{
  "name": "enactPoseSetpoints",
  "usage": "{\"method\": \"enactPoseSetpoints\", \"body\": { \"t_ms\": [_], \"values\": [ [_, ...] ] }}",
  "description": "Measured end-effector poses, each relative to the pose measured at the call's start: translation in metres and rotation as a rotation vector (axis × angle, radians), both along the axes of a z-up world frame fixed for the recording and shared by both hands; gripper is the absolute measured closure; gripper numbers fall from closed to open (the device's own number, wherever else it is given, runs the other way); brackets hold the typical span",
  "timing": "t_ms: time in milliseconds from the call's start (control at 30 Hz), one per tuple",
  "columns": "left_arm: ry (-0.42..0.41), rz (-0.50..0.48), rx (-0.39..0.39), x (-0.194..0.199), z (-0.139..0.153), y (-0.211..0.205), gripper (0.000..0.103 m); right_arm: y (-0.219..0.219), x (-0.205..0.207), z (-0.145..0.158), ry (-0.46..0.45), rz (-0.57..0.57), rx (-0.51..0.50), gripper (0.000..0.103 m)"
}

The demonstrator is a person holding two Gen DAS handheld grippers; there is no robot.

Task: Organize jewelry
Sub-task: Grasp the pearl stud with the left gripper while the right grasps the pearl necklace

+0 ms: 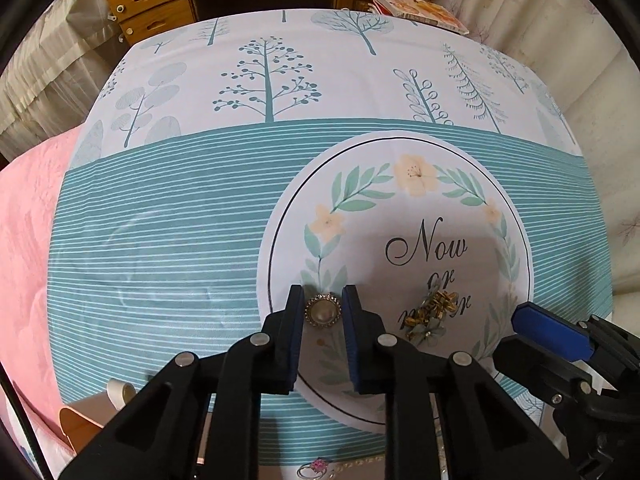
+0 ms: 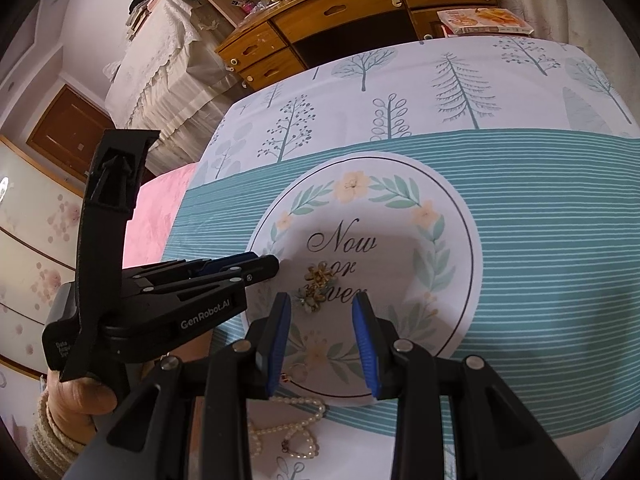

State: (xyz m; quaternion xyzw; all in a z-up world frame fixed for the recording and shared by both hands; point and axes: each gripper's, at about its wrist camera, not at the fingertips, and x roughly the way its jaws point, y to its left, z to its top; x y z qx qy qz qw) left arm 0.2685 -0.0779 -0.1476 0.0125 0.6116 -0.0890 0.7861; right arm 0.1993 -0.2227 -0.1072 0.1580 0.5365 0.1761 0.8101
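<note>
A round pearl brooch [image 1: 322, 309] with a sparkling rim lies on the white printed circle of the tablecloth [image 1: 160, 240]. My left gripper [image 1: 322, 300] points steeply down and is shut on it, one blue pad at each side. From the right wrist view this left gripper [image 2: 256, 266] comes in from the left and its tips hide the brooch. A small heap of gold and pale-blue flower earrings [image 1: 434, 314] [image 2: 316, 286] lies on the lettering. My right gripper [image 2: 322, 306] hangs open just short of that heap, holding nothing. One of its blue fingertips [image 1: 552, 332] shows at the right.
A pearl necklace [image 2: 292, 424] and a small ring [image 2: 296, 372] lie near the table's front edge. A ring with a pink stone [image 1: 316, 466] sits below my left fingers. Pink bedding [image 1: 28, 240] is at the left, wooden drawers [image 2: 320, 20] at the back. A person's hand [image 2: 80, 396] holds the left gripper.
</note>
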Motion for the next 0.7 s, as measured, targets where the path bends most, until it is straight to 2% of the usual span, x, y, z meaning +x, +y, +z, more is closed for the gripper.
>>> {"method": "enactPoseSetpoints", "body": {
  "t_ms": [400, 700],
  "values": [
    [-0.065, -0.048, -0.085, -0.039, 0.042, 0.026, 0.086, 0.025, -0.009, -0.004, 0.031, 0.053, -0.007, 0.071],
    [-0.108, -0.114, -0.153, -0.103, 0.069, 0.043, 0.086, 0.038, -0.049, -0.012, 0.07, 0.133, -0.122, 0.071]
  ]
}}
